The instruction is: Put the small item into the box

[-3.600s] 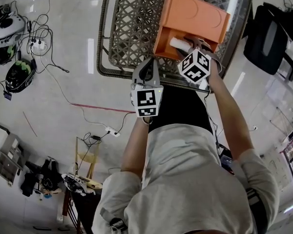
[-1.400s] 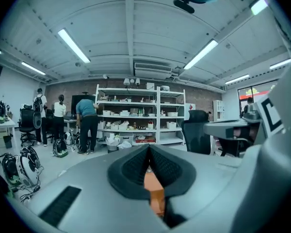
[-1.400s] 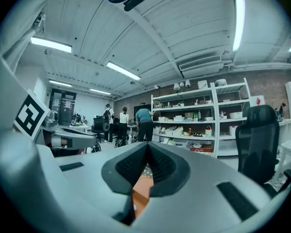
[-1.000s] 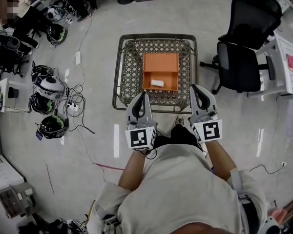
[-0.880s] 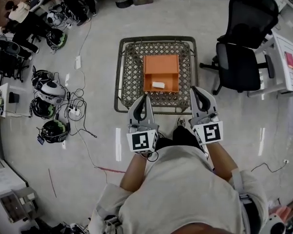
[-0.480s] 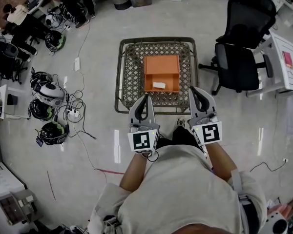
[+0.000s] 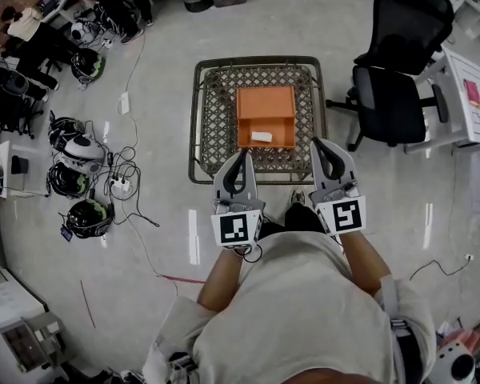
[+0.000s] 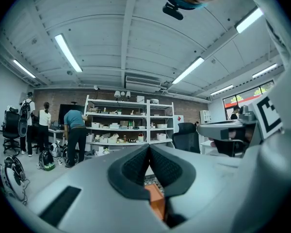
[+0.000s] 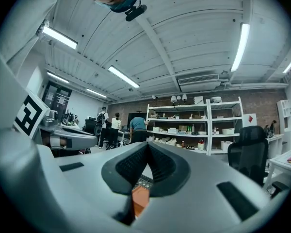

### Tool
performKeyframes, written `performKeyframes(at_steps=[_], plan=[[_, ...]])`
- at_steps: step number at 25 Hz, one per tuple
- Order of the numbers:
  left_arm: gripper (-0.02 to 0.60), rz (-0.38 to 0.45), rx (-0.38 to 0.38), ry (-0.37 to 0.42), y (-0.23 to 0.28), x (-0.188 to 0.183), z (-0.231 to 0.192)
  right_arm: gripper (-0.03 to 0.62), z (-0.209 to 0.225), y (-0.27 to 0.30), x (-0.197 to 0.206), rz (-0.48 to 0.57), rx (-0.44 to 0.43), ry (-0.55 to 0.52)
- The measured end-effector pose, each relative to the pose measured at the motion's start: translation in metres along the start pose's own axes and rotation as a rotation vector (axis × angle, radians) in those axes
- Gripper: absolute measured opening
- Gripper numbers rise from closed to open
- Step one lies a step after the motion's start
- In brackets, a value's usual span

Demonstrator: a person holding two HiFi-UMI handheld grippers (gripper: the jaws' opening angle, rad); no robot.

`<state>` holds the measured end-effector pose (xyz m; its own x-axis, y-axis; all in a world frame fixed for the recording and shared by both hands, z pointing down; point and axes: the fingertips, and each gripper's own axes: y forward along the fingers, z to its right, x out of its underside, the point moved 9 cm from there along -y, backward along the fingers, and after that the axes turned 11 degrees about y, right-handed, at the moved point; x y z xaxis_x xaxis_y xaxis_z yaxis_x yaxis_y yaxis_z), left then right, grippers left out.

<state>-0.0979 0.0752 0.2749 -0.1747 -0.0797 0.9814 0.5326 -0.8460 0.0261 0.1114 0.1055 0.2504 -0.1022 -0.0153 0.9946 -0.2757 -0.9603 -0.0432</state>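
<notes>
Grey, glossy floor (image 7: 384, 206) fills most of the head view. A low table (image 7: 212, 126) with a woven lattice top and a dark frame is seen at the middle, directly ahead of the person. A black office chair (image 7: 396, 94) is parked just beside the table's right edge. An orange box (image 7: 266, 102), open at the top, is set on the lattice, right of the table's centre, with its sides square to the frame.

The left gripper (image 7: 239, 156) and the right gripper (image 7: 317, 144) are held side by side in front of the person's chest, well apart from each other, both aimed forward toward the near edge of the table. In each gripper's own view the two dark pads are seen pressed together at the tips, with nothing pinched between them; only a sliver of the orange box is seen below the closed tips.

The small white item (image 7: 262, 137) is lying inside the box, on its floor close to the near wall. Its long axis is laid left to right, parallel to that wall; its ends cannot be told apart.
</notes>
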Motion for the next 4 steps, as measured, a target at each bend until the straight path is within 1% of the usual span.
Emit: performKeyframes(at_steps=[4], plan=[[0.006, -0.005, 0.008, 0.006, 0.0003, 0.0025, -0.0022, 0.003, 0.0005, 0.0021, 0.0012, 0.005, 0.001, -0.004]])
